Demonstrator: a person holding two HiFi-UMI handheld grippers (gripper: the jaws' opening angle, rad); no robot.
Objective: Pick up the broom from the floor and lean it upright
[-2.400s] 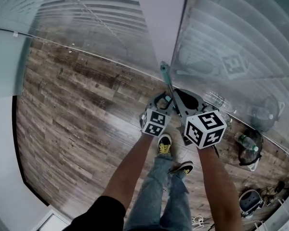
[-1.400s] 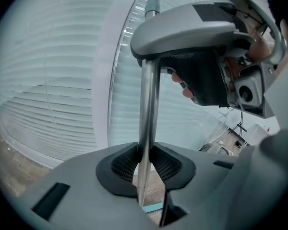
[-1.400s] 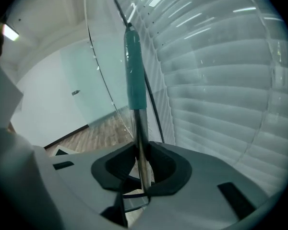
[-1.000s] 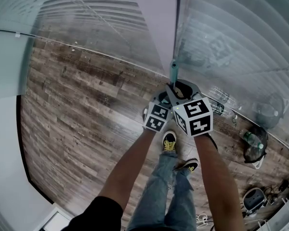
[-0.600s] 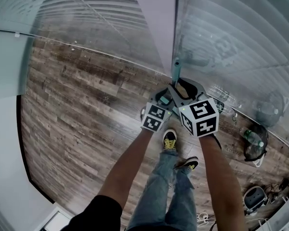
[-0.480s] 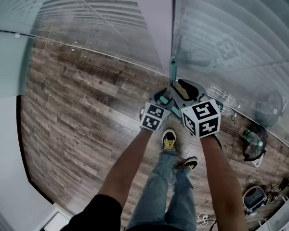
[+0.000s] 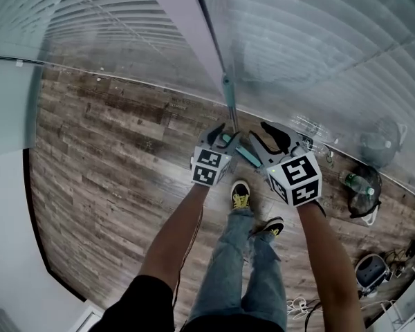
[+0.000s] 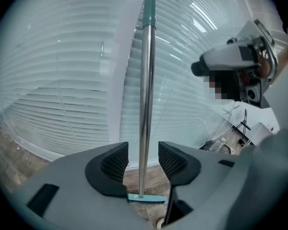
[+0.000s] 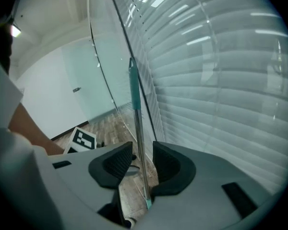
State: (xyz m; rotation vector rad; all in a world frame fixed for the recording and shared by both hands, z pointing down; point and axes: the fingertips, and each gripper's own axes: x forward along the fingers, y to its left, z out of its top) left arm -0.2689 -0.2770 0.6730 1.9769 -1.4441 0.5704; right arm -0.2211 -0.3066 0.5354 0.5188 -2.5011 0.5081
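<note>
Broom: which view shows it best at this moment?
The left gripper view. There the broom shows in full, from the teal head on the floor, up the metal shaft, to the teal grip. The right gripper view shows the broom thinner and slanted. The head view shows it only steeply foreshortened from above.

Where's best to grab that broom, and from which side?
Probably the broom mid-handle, on the bare metal below the teal cap, coming from the room side with jaws level on either side: it is thin, round and stands upright at the window.
</note>
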